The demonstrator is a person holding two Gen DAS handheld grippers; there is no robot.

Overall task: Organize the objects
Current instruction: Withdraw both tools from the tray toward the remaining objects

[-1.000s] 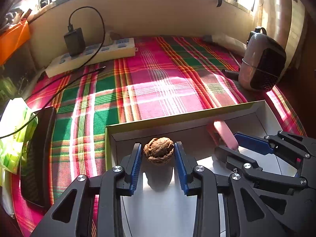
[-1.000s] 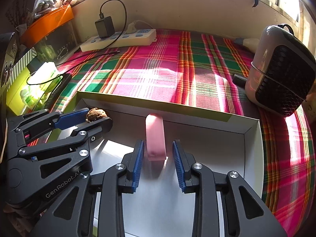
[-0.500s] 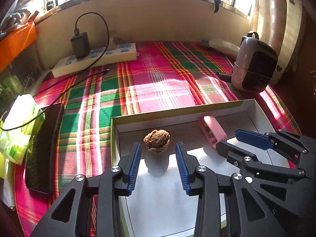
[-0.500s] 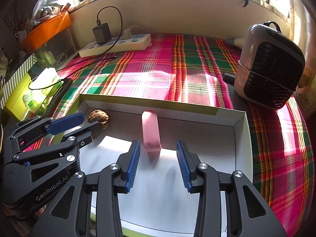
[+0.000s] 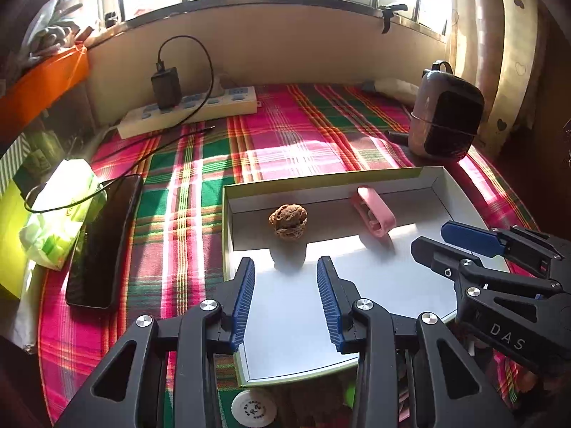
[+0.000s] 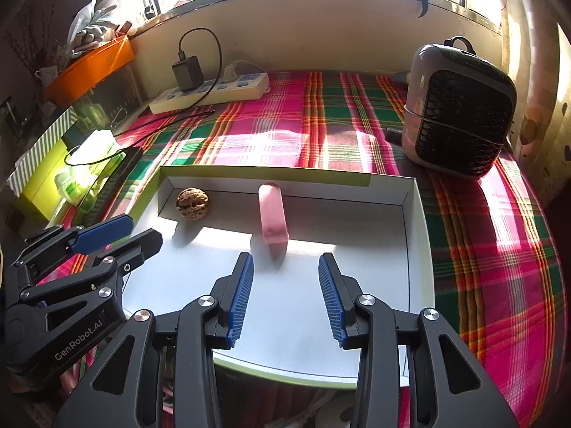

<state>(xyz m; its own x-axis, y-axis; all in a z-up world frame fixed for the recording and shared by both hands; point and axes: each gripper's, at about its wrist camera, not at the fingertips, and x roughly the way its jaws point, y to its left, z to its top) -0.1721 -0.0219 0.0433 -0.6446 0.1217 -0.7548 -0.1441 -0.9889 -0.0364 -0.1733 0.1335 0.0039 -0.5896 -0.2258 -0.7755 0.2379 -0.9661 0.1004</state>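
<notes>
A shallow white box [image 5: 439, 185] [image 6: 415, 221] with a green rim lies on the plaid cloth. Inside it, near the far wall, rest a brown walnut [image 5: 288, 221] [image 6: 192, 203] and a pink oblong case [image 5: 373, 211] [image 6: 273, 214]. My left gripper [image 5: 285, 267] is open, its blue pads empty, a short way back from the walnut. My right gripper [image 6: 285, 262] is open too, nothing between its pads, just behind the pink case. Each gripper also shows at the side of the other's view: the right gripper [image 5: 453, 240] and the left gripper [image 6: 132, 230].
A black phone [image 5: 103, 239] and a green tissue pack [image 5: 57, 210] lie left of the box. A power strip [image 5: 189, 110] with a charger sits at the back wall. A small heater [image 6: 456, 121] stands at the right. A round white cap [image 5: 253, 410] lies near the box's front edge.
Both grippers have let go and pulled back toward me and slightly up. Their jaws stand wider than a second ago. The walnut and pink case stay in the box.
</notes>
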